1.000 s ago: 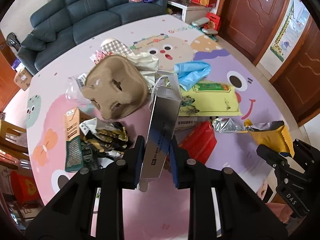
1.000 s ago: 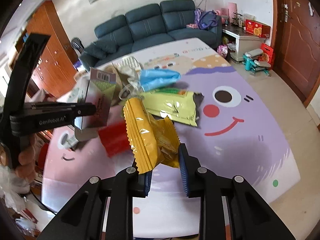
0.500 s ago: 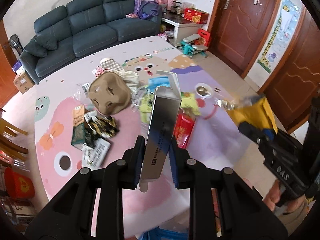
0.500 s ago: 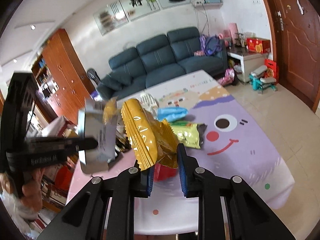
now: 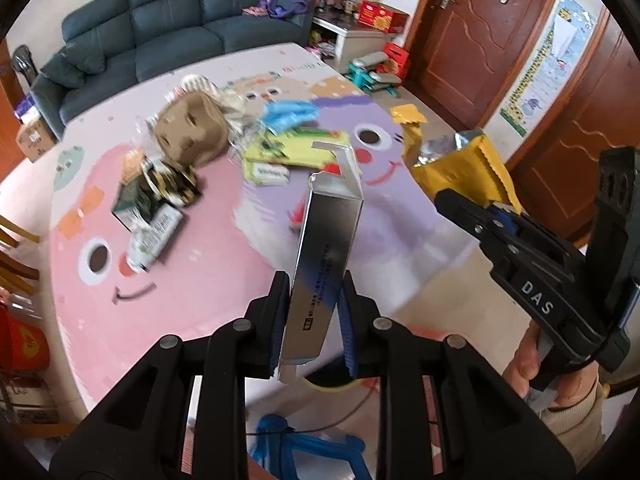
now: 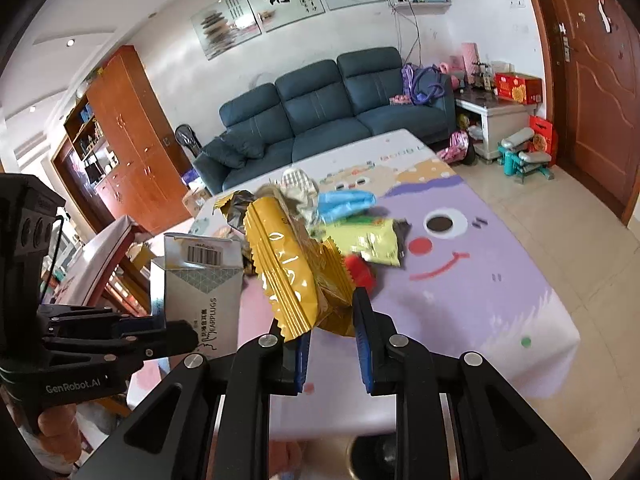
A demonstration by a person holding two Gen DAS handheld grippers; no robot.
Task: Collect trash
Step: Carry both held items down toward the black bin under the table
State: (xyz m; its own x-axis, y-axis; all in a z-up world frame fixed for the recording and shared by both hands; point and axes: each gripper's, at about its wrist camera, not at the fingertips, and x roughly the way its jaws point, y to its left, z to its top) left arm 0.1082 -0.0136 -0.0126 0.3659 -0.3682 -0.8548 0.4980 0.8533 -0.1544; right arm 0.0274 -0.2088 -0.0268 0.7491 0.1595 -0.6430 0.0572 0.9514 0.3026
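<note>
- The left gripper's (image 5: 312,324) fingers are clamped on a silver carton (image 5: 326,248), its long axis running away from them, above the tabletop (image 5: 208,280).
- The right gripper's (image 6: 332,344) fingers pinch a yellow wrapper (image 6: 296,276) beside the carton.
- Judging by position, both pieces hang near the tabletop's front edge, ready for dropping.

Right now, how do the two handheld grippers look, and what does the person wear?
Both are black plastic tools with blue pads inside the jaws and silver pivot screws. The left gripper carries white "GenRobot.AI" lettering on its side, seen from the right wrist. The right gripper carries white letters "DAS". A beige sleeve shows at the right hand.
</note>
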